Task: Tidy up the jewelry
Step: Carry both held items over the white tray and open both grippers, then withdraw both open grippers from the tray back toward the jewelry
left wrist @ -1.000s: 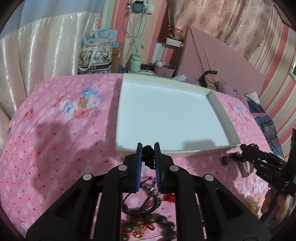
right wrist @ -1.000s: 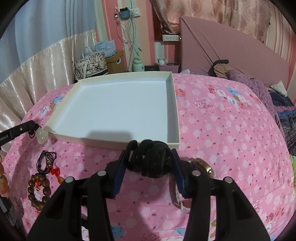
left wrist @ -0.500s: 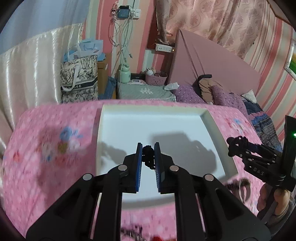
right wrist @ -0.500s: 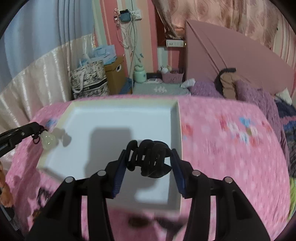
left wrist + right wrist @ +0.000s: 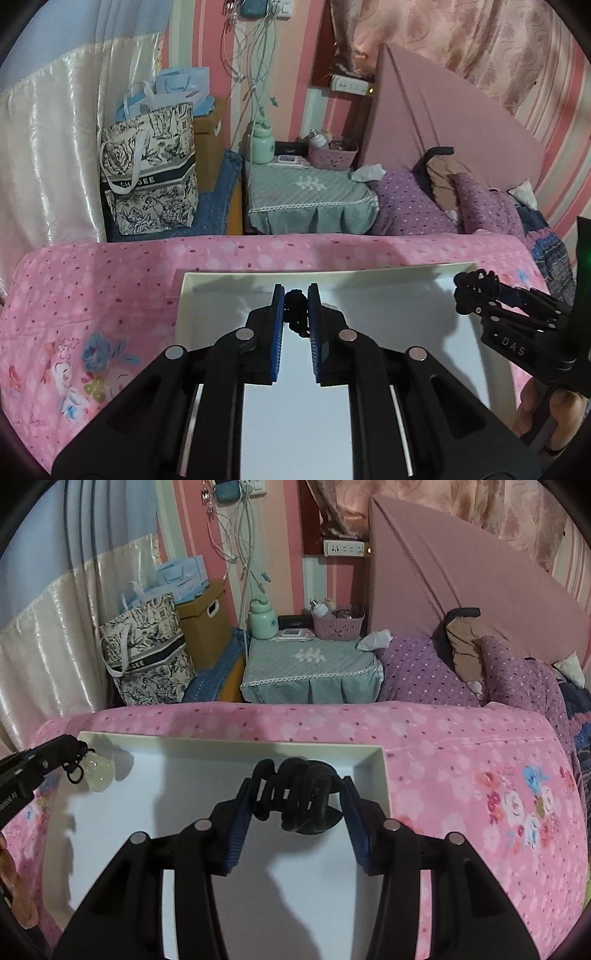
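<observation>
Jewelry in transit: both grippers loaded and held over the white tray, nothing set down yet.

Nearest the right wrist camera, the right gripper (image 5: 299,801) has its fingers (image 5: 238,819) part-spread and clamped on a black claw hair clip (image 5: 295,794), held above the tray's far right area. The left gripper (image 5: 295,310) has its fingers nearly pressed together, pinching a dark cord (image 5: 295,308); from it hangs a pale translucent pendant (image 5: 96,771), seen from the right wrist view over the tray's far left corner. The white tray (image 5: 229,746) rests on the pink floral bed (image 5: 461,760), and its visible floor looks bare, though the grippers hide part of it. Judged progress: early, with two pieces carried, none deposited. Release remains. Beyond the bed stand a nightstand (image 5: 314,664) and a patterned tote bag (image 5: 147,653).
</observation>
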`<action>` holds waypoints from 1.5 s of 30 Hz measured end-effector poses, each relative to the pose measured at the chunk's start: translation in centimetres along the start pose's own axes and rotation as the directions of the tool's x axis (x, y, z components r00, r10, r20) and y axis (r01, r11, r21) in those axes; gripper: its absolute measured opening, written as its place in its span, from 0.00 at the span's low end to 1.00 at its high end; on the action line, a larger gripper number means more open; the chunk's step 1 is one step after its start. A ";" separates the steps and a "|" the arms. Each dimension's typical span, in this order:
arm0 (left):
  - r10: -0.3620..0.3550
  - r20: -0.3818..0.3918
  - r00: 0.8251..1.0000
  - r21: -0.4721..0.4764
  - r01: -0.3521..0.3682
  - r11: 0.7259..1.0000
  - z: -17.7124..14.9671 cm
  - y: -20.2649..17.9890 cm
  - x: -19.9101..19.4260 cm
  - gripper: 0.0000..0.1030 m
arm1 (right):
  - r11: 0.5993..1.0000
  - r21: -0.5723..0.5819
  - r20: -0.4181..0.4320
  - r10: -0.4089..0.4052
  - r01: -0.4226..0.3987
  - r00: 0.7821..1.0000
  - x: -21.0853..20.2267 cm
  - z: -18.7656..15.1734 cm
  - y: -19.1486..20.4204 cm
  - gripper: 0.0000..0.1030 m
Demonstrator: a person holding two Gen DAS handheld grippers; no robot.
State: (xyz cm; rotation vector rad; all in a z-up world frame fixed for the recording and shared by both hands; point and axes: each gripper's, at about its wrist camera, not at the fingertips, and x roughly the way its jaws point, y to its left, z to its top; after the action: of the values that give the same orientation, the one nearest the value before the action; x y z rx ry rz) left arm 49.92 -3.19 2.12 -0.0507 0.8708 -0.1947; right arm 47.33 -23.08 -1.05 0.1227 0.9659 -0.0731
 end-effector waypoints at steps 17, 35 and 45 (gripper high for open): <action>0.074 -0.026 0.997 0.018 -0.074 0.997 -1.5 1.2 2.4 0.15 | 0.995 0.066 -0.050 0.077 -0.074 0.996 1.8 -0.7 -1.7 0.67; 0.071 0.110 0.991 -0.035 -0.068 0.997 -8.6 1.9 -13.4 0.92 | 0.996 -0.038 0.006 0.078 -0.077 0.997 -11.8 -7.8 -2.6 0.75; 0.105 0.095 0.990 -0.086 -0.097 0.992 -15.4 3.1 -17.6 0.97 | 1.000 0.017 0.047 0.023 -0.024 0.999 -16.9 -14.9 -4.2 0.79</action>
State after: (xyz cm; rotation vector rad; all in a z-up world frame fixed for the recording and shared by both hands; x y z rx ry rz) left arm 27.58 3.74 5.14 -0.0911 0.7798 -0.0612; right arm 25.09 -25.11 4.22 0.1475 0.9167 -0.0626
